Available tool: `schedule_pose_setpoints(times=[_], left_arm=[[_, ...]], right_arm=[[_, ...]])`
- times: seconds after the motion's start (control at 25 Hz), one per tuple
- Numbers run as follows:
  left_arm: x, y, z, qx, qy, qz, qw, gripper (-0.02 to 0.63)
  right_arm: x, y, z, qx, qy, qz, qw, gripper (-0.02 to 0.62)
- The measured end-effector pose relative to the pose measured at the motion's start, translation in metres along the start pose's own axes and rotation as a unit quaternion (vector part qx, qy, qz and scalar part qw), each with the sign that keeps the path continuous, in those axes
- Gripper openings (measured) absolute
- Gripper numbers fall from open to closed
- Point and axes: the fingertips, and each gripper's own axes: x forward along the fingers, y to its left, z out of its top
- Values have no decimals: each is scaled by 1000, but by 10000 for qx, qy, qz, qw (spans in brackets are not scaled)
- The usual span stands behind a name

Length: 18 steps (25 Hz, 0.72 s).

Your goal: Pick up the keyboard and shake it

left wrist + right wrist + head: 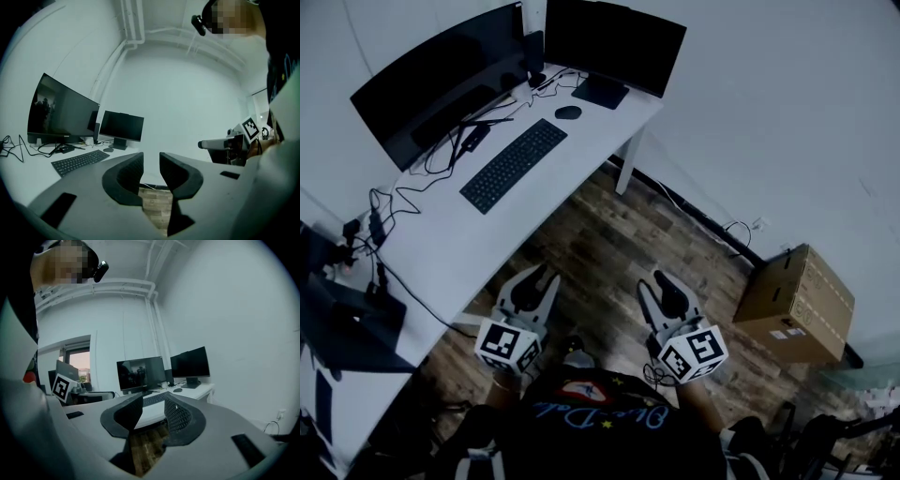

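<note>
The black keyboard (pixel 514 165) lies at a slant on the white desk (pixel 459 253), in front of two dark monitors. It also shows low at the left in the left gripper view (pixel 80 161). In the right gripper view the keyboard (pixel 152 401) is far off, seen through the gap between the jaws. Both grippers hang over the wooden floor in front of the desk, well short of the keyboard. My left gripper (pixel 539 277) (pixel 151 158) has its jaws a little apart with nothing between them. The jaws of my right gripper (pixel 661 281) (pixel 153 395) stand wider and are empty too.
A black mouse (pixel 568 112) sits beyond the keyboard, near the right monitor's stand (pixel 600 91). Cables (pixel 403 192) trail over the desk's left part. A cardboard box (pixel 797 302) stands on the floor at the right, by the wall. A desk leg (pixel 627 161) is ahead.
</note>
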Motion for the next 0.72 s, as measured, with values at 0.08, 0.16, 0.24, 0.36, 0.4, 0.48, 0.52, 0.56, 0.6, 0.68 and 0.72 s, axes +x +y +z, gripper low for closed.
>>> schedule_pose_setpoints(times=[0.08,0.16,0.24,0.36,0.4,0.48,0.52,0.56,0.6,0.68,0.72], left_arm=[[5,20,4,-23,-17,78,10000,83],[11,39,6,-24,-18,164,9999,86],[14,56,9,-9,-44,250,9997,89],[18,78,13,-37,-79,354,9993,91],[19,84,14,-46,-75,390,9992,92],[20,97,14,-74,-41,489,9988,94],[20,104,13,-90,-21,547,9985,94],[20,110,11,-102,-5,605,9981,94],[20,115,10,-112,6,660,9978,94],[21,124,7,-182,44,797,9966,94],[22,129,5,-242,70,886,9957,95]], right_arm=[[21,1,3,-8,8,75,10000,132],[42,2,7,-15,2,158,9999,132],[62,3,11,-17,-12,241,9997,133],[89,5,14,-11,-15,364,9993,138],[97,6,13,-1,-3,407,9992,138],[113,8,10,47,47,497,9987,138],[120,9,8,81,84,546,9984,138],[126,10,6,114,120,603,9980,140],[132,11,5,144,157,665,9976,140],[145,10,2,192,228,775,9965,140],[152,8,1,209,263,824,9960,139]])
